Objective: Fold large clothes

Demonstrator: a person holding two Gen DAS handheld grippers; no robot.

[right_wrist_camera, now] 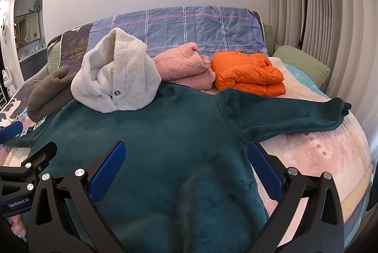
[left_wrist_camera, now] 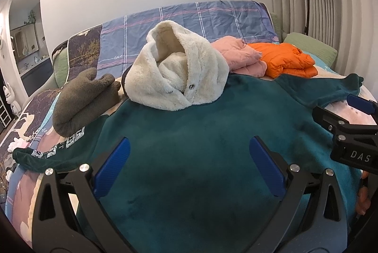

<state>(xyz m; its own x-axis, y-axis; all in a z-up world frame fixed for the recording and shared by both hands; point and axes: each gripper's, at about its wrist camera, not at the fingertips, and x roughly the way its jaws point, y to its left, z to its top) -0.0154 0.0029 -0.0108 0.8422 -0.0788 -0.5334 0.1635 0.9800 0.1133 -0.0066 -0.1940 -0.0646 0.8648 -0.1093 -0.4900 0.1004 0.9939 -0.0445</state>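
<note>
While the teal hoodie (right_wrist_camera: 170, 135) lies spread flat on the bed (right_wrist_camera: 319, 153), back up and cream hood (right_wrist_camera: 118, 78) standing at its far end, I hold both hand-held grippers above its near half, so I judge the folding has not begun. My left hand-held gripper (left_wrist_camera: 189, 168) and right hand-held gripper (right_wrist_camera: 184, 168) are both wide open, holding nothing. Next, I think, comes a sleeve: the right sleeve (right_wrist_camera: 295, 116) stretches out from the hoodie toward the bed's edge, and should be pinched near its cuff and carried across the hoodie. Beyond the hood sit a pink jacket (right_wrist_camera: 186, 68), an orange jacket (right_wrist_camera: 248, 75) and a brown fleece (left_wrist_camera: 80, 101), so room is tight there; the bare bed right of the hoodie is freer.
</note>
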